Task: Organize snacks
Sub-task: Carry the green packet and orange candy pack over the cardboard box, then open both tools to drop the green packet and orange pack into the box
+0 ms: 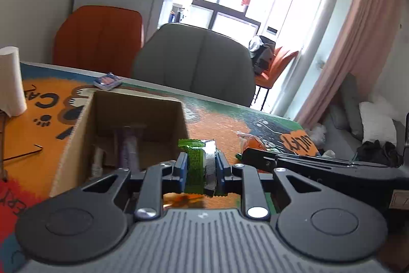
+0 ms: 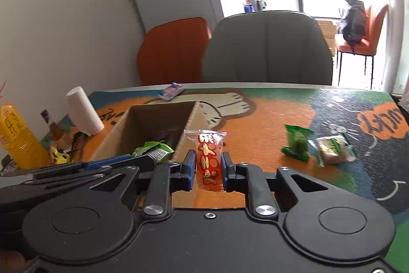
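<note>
Left gripper (image 1: pixel 200 170) clamps a green packet (image 1: pixel 195 165) at the box (image 1: pixel 76 124) rim, right gripper (image 2: pixel 206 168) clamps a red packet (image 2: pixel 208 160) just outside; early release would likely drop either onto the mat (image 2: pixel 268 124).

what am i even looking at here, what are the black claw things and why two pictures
Each black claw is a hand-held two-finger gripper with a camera on it, so each picture looks forward along one claw. The left gripper is shut on a green snack packet; the right-wrist view shows it at the near edge of the open cardboard box. The right gripper is shut on a red snack packet. On the colourful cartoon mat lie two more green snacks, a blue packet and a paper roll.
</note>
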`<act>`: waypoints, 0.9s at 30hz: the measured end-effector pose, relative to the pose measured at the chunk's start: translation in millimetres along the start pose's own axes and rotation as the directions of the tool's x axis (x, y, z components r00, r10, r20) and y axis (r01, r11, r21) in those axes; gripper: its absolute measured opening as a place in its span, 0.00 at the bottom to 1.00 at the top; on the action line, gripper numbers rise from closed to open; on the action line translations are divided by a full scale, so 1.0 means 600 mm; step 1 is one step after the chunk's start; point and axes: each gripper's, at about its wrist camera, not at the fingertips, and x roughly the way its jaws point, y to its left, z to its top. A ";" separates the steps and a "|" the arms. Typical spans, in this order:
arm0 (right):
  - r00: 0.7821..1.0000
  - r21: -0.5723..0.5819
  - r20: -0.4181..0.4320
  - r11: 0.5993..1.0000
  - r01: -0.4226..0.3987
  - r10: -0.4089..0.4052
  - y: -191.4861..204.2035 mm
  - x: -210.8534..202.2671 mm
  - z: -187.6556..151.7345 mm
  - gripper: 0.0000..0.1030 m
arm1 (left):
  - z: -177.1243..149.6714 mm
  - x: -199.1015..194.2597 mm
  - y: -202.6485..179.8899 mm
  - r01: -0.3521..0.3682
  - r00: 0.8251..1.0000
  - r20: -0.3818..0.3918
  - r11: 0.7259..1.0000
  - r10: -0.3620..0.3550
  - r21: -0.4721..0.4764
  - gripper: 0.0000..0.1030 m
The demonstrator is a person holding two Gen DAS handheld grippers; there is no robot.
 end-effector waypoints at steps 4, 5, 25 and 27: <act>0.999 -0.032 -0.006 0.999 -0.039 0.039 0.035 0.019 0.008 0.18 | 0.008 -0.011 0.033 -0.035 0.999 0.015 0.999 0.035 -0.028 0.22; 0.999 -0.038 -0.008 0.998 -0.048 0.048 0.043 0.023 0.011 0.18 | 0.010 -0.012 0.042 -0.044 0.999 0.017 0.999 0.044 -0.030 0.22; 0.990 -0.091 -0.074 0.988 -0.126 0.119 0.119 0.118 0.025 0.22 | 0.015 -0.029 0.145 -0.136 0.990 0.028 0.983 0.141 -0.121 0.46; 0.989 -0.087 -0.081 0.987 -0.134 0.127 0.121 0.127 0.027 0.32 | 0.015 -0.038 0.155 -0.155 0.987 0.032 0.978 0.161 -0.140 0.48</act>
